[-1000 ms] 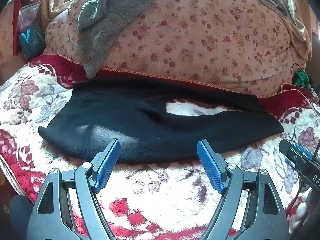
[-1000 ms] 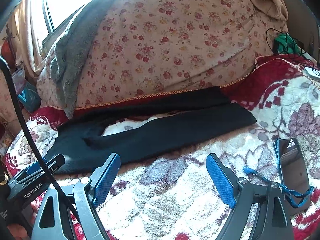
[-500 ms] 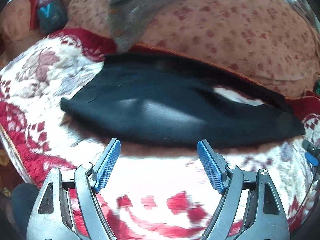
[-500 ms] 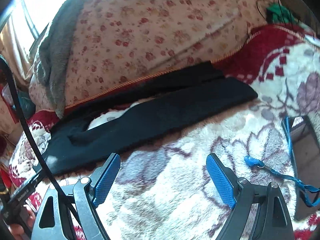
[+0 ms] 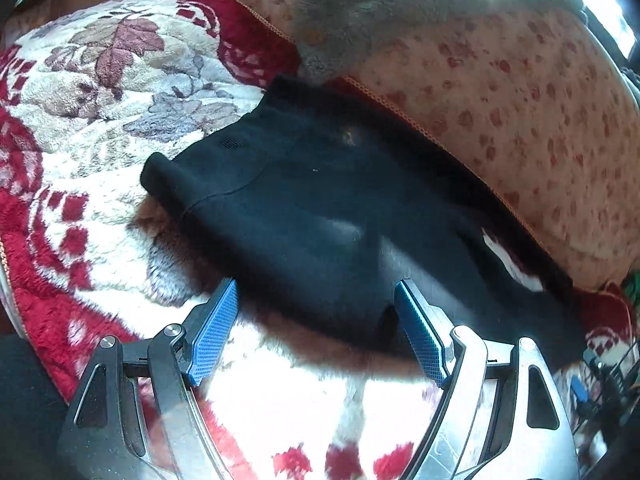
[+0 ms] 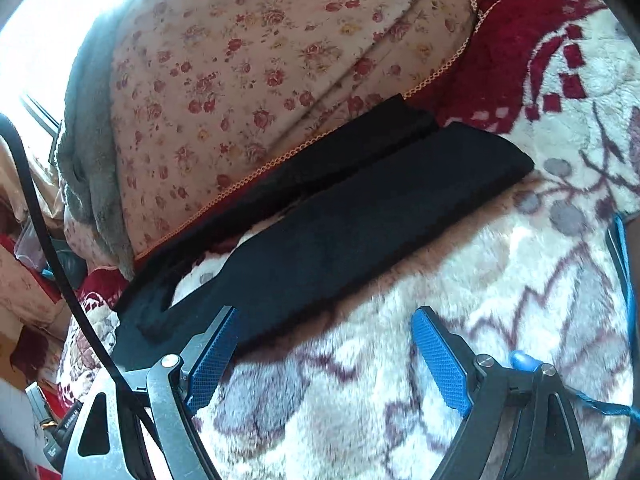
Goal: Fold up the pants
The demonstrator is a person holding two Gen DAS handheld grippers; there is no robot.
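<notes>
The black pants (image 5: 320, 216) lie flat and lengthwise on a plush red-and-cream floral blanket (image 5: 100, 92), their far edge running along the foot of a rose-print quilt (image 6: 256, 72) that rises like a wall behind them, so there is no room on that side. A grey fleece garment (image 5: 360, 12) hangs down the quilt and ends just beside the waistband corner. The near side is open blanket, wide and bare in front of both tools. In the right wrist view the 2 legs (image 6: 360, 216) stretch away to the right with a narrow gap of blanket between them, and a blue cord (image 6: 624, 280) lies on the blanket at the right edge. The left gripper (image 5: 316, 328) has its jaws wide apart, empty, at the pants' near hem, its right pad over the dark cloth. The right gripper (image 6: 324, 356) is equally spread and empty, its left pad over the near leg's edge.
</notes>
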